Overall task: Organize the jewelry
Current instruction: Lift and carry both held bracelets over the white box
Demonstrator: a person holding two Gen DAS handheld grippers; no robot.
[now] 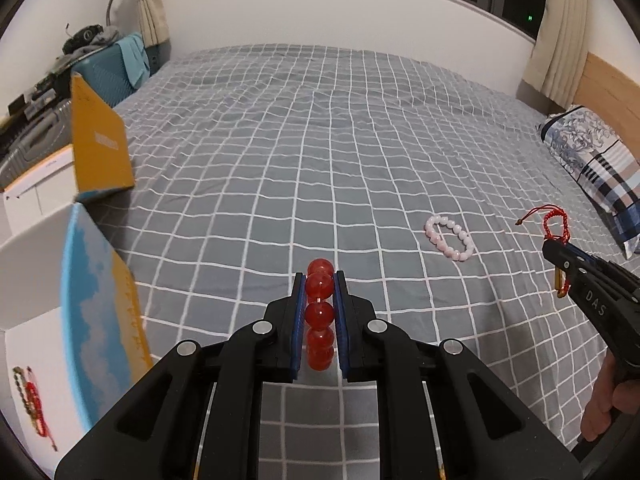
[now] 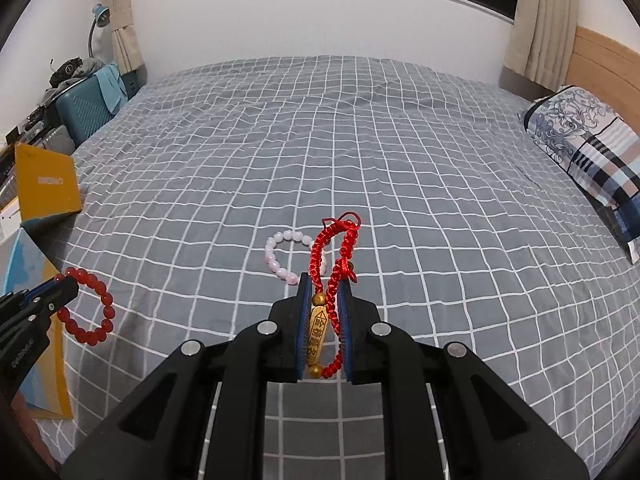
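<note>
Both hands loaded, above the checked grey bed [image 2: 360,140]. Left gripper [image 1: 319,280] clamped on the red bead bracelet [image 1: 319,314]: several round glossy beads sit in a row between the blue pads, and the right wrist view shows the rest of the loop [image 2: 90,308] hanging free below the fingers, clear of the cover. Right gripper [image 2: 324,292] closed on the red braided cord bracelet [image 2: 336,248], pinching the cord and its gold tablet charm [image 2: 316,336] lengthwise between the pads; the knotted loop stands up past the fingertips. Pink bead bracelet [image 2: 282,256] lies flat on the bed, untaken, between the two grippers. Open box [image 1: 44,344] at left edge already holds a dark string and a red one. Handling, as judged: all light. Beads are hard, smooth, likely on elastic, so they may roll or squirt from the pads; grip across two or three beads. Cord is soft, limp, grippy; it snags easily; the charm is the firm spot.
</note>
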